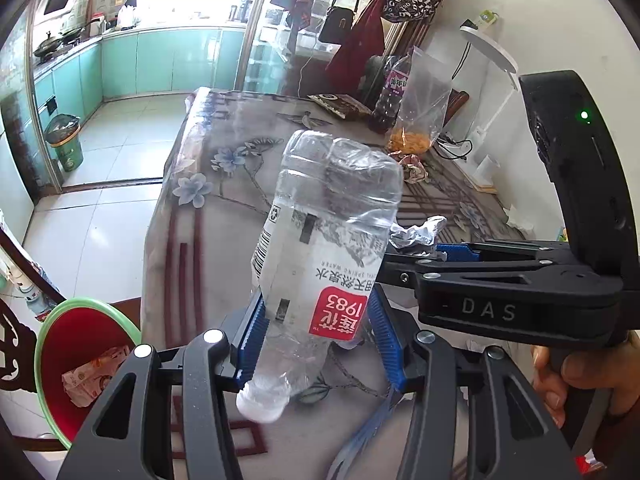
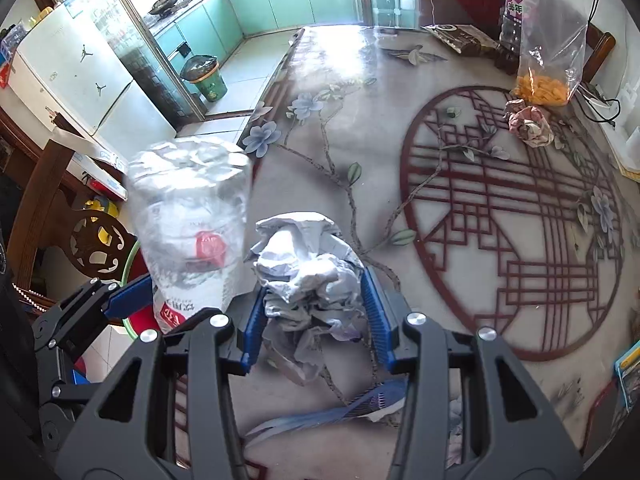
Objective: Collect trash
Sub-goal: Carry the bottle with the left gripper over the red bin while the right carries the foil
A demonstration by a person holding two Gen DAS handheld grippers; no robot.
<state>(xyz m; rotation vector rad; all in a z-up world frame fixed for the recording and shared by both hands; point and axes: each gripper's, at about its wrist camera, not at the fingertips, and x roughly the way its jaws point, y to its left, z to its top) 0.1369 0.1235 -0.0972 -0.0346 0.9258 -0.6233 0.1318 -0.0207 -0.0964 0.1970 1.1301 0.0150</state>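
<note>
- Left wrist view: my left gripper [image 1: 320, 332] has its jaws pinching a clear plastic bottle [image 1: 328, 248], white cap [image 1: 262, 402] toward the camera, base tilted up and away.
- Bottle is lifted off the desk [image 1: 216, 220], above the near edge.
- Green-rimmed red bin [image 1: 86, 364] sits low at left, beside the desk, with a paper scrap inside.
- My right gripper [image 1: 416, 252] comes in from the right, holding a crumpled paper wad [image 1: 418, 234] just beside the bottle.
- Farther back on the desk: a second crumpled wad [image 1: 414, 170], a clear bag of orange snacks [image 1: 420, 116], a dark drink bottle [image 1: 390, 96].
- Right wrist view: right gripper [image 2: 316, 312] jaws pressed onto the grey-white paper wad [image 2: 308, 268], held over the desk [image 2: 360, 120].
- Plastic bottle [image 2: 192, 232] shows blurred at left, with a blue finger of the left gripper [image 2: 132, 296] on it; bin rim [image 2: 132, 256] is partly hidden behind.
- Pinkish crumpled wad [image 2: 530, 124] lies far right on the desk, near the snack bag [image 2: 548, 52].
- Blue fly swatter [image 2: 352, 404] lies flat on the desk under the right gripper.
</note>
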